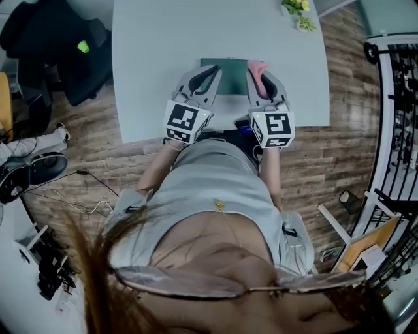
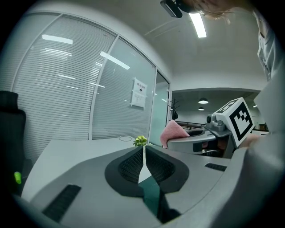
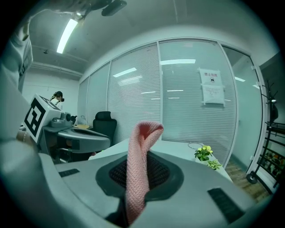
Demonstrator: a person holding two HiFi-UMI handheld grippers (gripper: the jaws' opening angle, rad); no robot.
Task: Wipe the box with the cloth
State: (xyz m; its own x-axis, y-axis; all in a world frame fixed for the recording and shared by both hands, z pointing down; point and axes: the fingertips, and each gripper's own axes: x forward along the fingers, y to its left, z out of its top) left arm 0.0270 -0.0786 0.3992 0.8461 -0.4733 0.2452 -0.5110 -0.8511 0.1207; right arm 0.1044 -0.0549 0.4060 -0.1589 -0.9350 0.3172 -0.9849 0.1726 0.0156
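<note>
A dark green box [image 1: 232,78] lies flat on the white table [image 1: 157,59], close to its near edge. My left gripper [image 1: 212,72] hangs over the box's left part, shut with nothing between its jaws; in the left gripper view [image 2: 143,151] the green box [image 2: 151,196] shows through the gap below. My right gripper [image 1: 260,73] is over the box's right edge, shut on a pink knitted cloth [image 1: 257,68]. In the right gripper view the cloth [image 3: 139,169] stands up in a folded loop from the right gripper [image 3: 142,153]. The cloth [image 2: 173,132] also shows in the left gripper view.
A small green plant [image 1: 297,13] sits at the table's far right corner. A black office chair [image 1: 65,52] stands left of the table, with cables on the wooden floor. A black metal rack [image 1: 398,98] is at the right. Glass walls with blinds lie beyond.
</note>
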